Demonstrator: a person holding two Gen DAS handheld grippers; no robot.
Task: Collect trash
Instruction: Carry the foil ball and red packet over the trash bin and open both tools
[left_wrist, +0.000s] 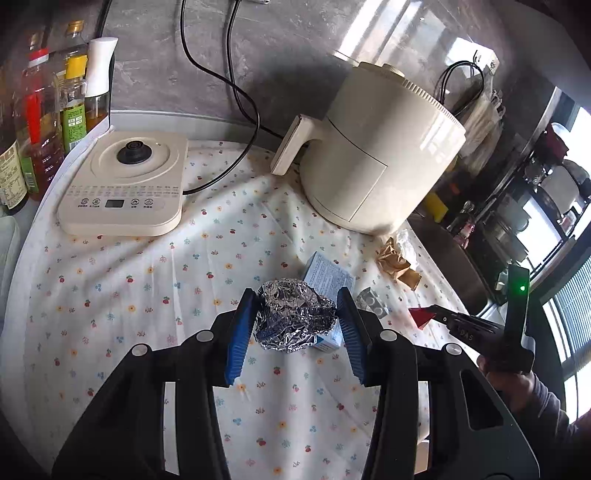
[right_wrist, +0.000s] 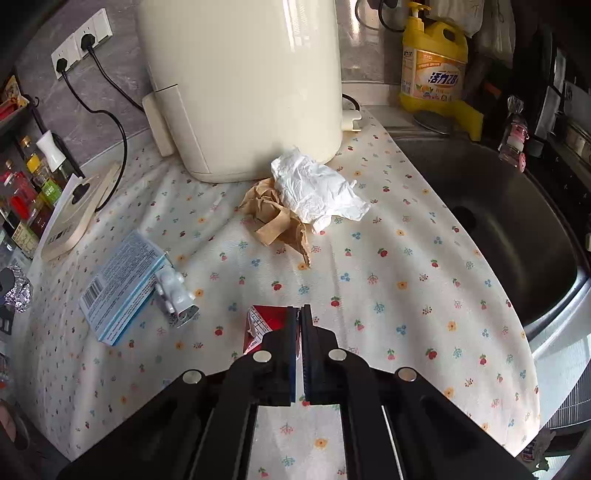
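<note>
My left gripper (left_wrist: 297, 314) has its blue pads (left_wrist: 240, 332) on either side of a crumpled foil ball (left_wrist: 291, 317) on the flowered cloth, touching or nearly touching it. A light blue carton (left_wrist: 327, 277) lies just behind the foil. My right gripper (right_wrist: 300, 321) is shut on a flattened red carton (right_wrist: 264, 326); it also shows in the left wrist view (left_wrist: 423, 317). Crumpled brown paper (right_wrist: 271, 218) and a white tissue (right_wrist: 317, 192) lie by the air fryer (right_wrist: 243, 85). A silver blister pack (right_wrist: 175, 295) rests on the blue carton (right_wrist: 122, 284).
A kettle base (left_wrist: 123, 192) with its cord sits at the left of the cloth. Oil and sauce bottles (left_wrist: 48, 122) stand at the far left. A steel sink (right_wrist: 498, 221) lies to the right, with a yellow detergent bottle (right_wrist: 434, 62) behind it.
</note>
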